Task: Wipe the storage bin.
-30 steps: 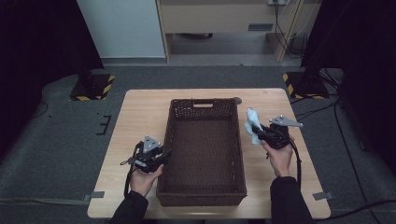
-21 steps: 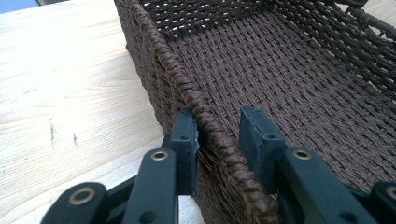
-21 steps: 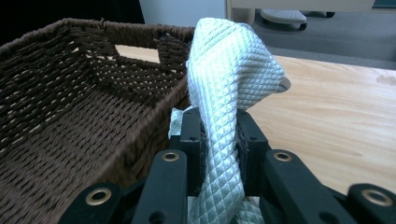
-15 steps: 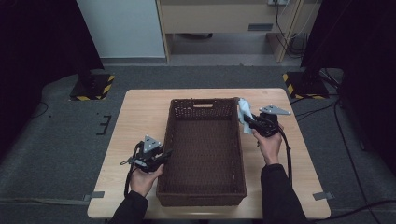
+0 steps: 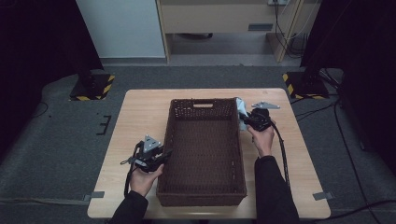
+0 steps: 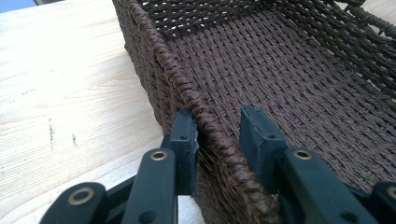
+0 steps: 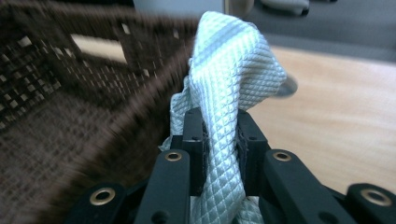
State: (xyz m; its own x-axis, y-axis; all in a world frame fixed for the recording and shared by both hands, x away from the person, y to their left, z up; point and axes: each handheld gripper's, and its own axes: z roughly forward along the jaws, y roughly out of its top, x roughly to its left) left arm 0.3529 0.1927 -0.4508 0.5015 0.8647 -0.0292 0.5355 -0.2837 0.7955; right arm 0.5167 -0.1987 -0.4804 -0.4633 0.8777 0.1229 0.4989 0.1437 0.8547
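Observation:
A dark brown wicker basket (image 5: 203, 100) stands lengthwise in the middle of the wooden table (image 5: 140, 112). My left gripper (image 5: 163, 155) sits at its left wall near the front. In the left gripper view the jaws (image 6: 218, 133) straddle the braided rim (image 6: 177, 79): the outer pad touches it, the inner pad stands a little off, so the gripper is open. My right gripper (image 5: 245, 119) is at the basket's far right corner, shut on a pale blue quilted cloth (image 5: 241, 106). The cloth (image 7: 233, 60) rises bunched above the jaws (image 7: 219, 126), with the basket (image 7: 70, 93) blurred to the left.
The basket's far wall has a handle slot (image 5: 202, 105). Bare table top lies left (image 5: 140, 121) and right (image 5: 299, 140) of the basket. Cables (image 5: 280, 149) trail from both grippers toward the front edge. Grey floor surrounds the table.
My right gripper has carried the cloth left and a little down, from over the right side of the table to the basket's far right corner. The left gripper has stayed at the rim.

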